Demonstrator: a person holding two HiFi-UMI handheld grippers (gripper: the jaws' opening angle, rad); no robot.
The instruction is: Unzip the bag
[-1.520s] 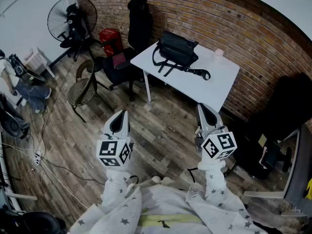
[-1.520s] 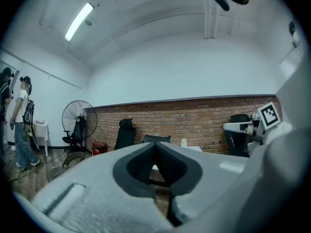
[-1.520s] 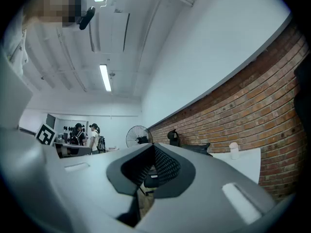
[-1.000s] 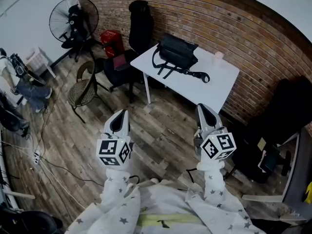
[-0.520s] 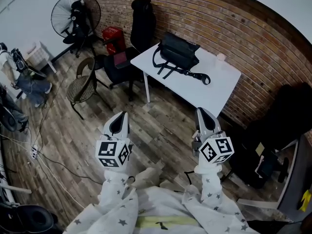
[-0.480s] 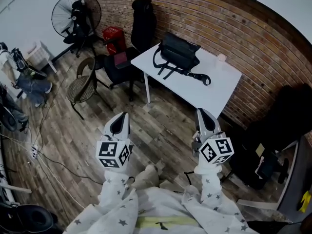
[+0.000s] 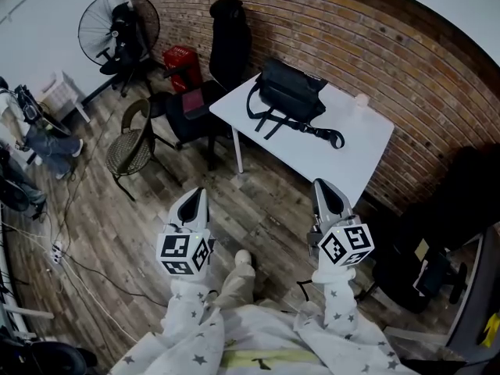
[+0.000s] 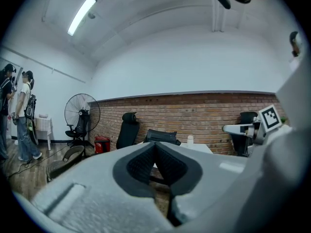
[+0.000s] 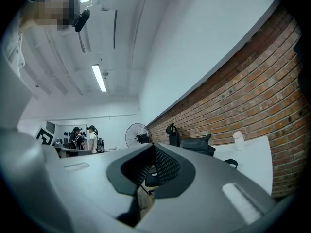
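A black bag [image 7: 291, 91] with a loose strap [image 7: 312, 130] lies on the white table [image 7: 344, 151] by the brick wall. The same bag [image 8: 162, 137] is seen far ahead in the left gripper view, and as a small dark bag [image 9: 198, 144] in the right gripper view. My left gripper [image 7: 193, 199] and right gripper [image 7: 326, 194] hang over the wooden floor, well short of the table. Both are shut with nothing between the jaws.
A black office chair [image 7: 205, 92] stands at the table's left end, with a wicker chair [image 7: 130, 143], a red box [image 7: 179, 58] and a standing fan [image 7: 117, 26] beyond. Dark chairs [image 7: 437, 217] crowd the right. Cables [image 7: 70, 256] trail on the floor; people [image 8: 19, 115] stand at far left.
The view has drawn a little closer to the table, and a foot now shows between the grippers. Both grippers stay shut and level.
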